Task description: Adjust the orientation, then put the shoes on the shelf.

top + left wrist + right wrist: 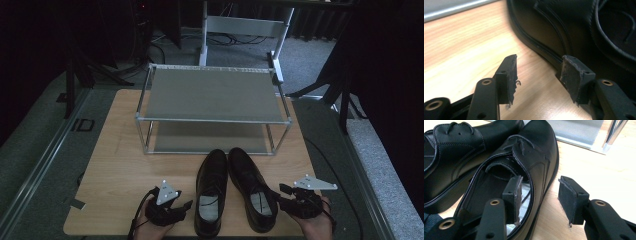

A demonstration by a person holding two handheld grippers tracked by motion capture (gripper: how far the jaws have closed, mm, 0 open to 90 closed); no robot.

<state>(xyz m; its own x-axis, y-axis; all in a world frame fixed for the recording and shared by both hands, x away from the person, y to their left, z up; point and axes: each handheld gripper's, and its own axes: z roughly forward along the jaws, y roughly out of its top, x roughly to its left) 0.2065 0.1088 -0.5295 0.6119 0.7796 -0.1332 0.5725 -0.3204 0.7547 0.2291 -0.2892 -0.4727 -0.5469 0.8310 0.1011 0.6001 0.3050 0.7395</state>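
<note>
Shoes, black leather pair, lie side by side on the wooden worktop (120,150) in the high view, toes toward a two-tier metal rack (212,107): left shoe (211,192), right shoe (252,187). Left tool (186,204) sits just beside the left shoe's outer edge; right tool (279,192) is at the right shoe's heel end.

Left gripper view: left tool (539,75) partly open, bare worktop (461,55) between the pads. Right-hand pad lies against the sole edge of the left shoe (564,30); contact cannot be confirmed.

Right gripper view: right tool (543,197) moderately wide, straddling the outer side wall of the right shoe (534,155). One pad is inside the shoe opening, the other outside over the worktop (594,172); neither presses on the wall. Left shoe (456,152) lies alongside.
</note>
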